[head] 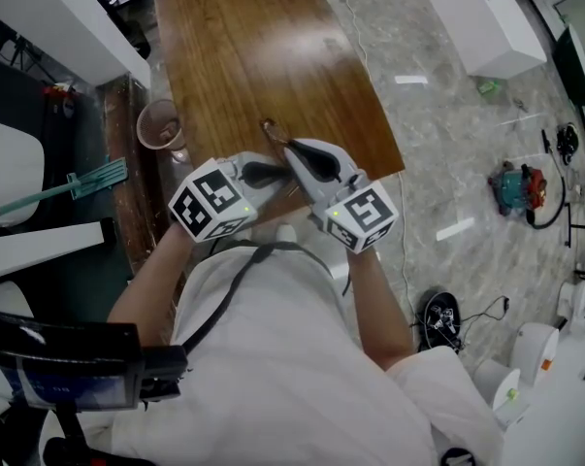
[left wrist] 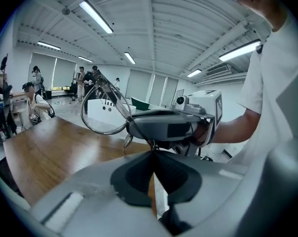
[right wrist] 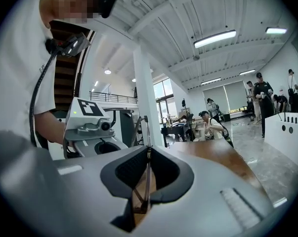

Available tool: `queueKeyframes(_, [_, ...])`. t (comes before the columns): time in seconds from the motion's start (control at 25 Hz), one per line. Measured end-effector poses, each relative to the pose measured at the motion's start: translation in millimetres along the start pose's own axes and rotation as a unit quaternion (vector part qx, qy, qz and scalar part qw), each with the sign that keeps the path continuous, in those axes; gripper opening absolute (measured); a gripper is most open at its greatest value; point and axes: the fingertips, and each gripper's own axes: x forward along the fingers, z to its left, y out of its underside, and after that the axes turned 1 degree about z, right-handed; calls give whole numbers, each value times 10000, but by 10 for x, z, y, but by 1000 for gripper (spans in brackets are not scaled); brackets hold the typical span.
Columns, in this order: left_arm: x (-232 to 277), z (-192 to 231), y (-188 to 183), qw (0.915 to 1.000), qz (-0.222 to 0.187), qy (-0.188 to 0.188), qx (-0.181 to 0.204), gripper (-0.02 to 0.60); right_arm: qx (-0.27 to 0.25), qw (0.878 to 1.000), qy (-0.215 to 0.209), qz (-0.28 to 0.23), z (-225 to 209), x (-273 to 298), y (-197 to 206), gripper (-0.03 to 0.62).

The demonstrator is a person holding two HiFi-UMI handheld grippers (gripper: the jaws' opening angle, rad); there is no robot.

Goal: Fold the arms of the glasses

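1. You had your right gripper (head: 297,151) clamped on the front of the thin wire-framed glasses (left wrist: 103,113). In the right gripper view the frame stood edge-on between the pads, which pressed on it from both sides. I judge this grip served as the anchor, so the frame could not twist while an arm was swung.
2. Your left gripper (left wrist: 152,154) had its jaws together. One slender temple arm (left wrist: 123,108) ran down from the lens to the very tip of those jaws and appeared to be pinched there. Taking it at the far end would give the most leverage on the hinge.
3. You held the glasses in the air between the two grippers, just ahead of the left one, above the near edge of the brown wooden counter (head: 263,47). That probably left the arm room to swing.
4. The arm stood unfolded, so I judge the folding had barely begun.
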Motion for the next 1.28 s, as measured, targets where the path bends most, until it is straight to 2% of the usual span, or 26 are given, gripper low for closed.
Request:
queueKeyframes(0.16, [-128,23,-33,9998,-105,-144,-50,8,38,9999,133,-88,-131,-101,-43,31])
queueKeyframes(0.36, [-576,236,-92,9937,-706,-704,-521,14,289,9981,457,-298,-429,-355,-92,31])
queueKeyframes(0.44, [-713,297,-14,9903,-906,-799,-681,15,463,9954,674,-496,-569,-426,-144,31])
queueKeyframes(0.52, [-780,251,57,9862,-1209,-594,-968,53,629,9917,881,-697,-692,-481,-204,31])
queueKeyframes(0.6, [-782,137,71,9787,-1569,-214,-1309,113,764,9881,1010,-872,-779,-501,-269,31])
queueKeyframes(0.72, [-679,-25,44,9679,-1903,138,-1636,141,917,9841,1067,-1081,-833,-522,-341,31])
queueKeyframes(0.84, [-585,-113,-22,9612,-2078,295,-1789,140,1115,9807,1014,-1243,-820,-505,-371,31])
queueKeyframes(0.92, [-579,-124,-92,9538,-2266,415,-1930,129,1251,9789,938,-1315,-782,-461,-366,31])
queueKeyframes(1.08, [-635,-98,-212,9353,-2677,593,-2236,55,1346,9779,851,-1355,-705,-409,-306,31])
queueKeyframes(1.2, [-653,-98,-241,9329,-2705,697,-2274,46,1360,9787,789,-1324,-698,-422,-258,31])
queueKeyframes(1.28, [-676,-81,-248,9323,-2678,763,-2308,44,1217,9836,595,-1194,-632,-398,-231,31])
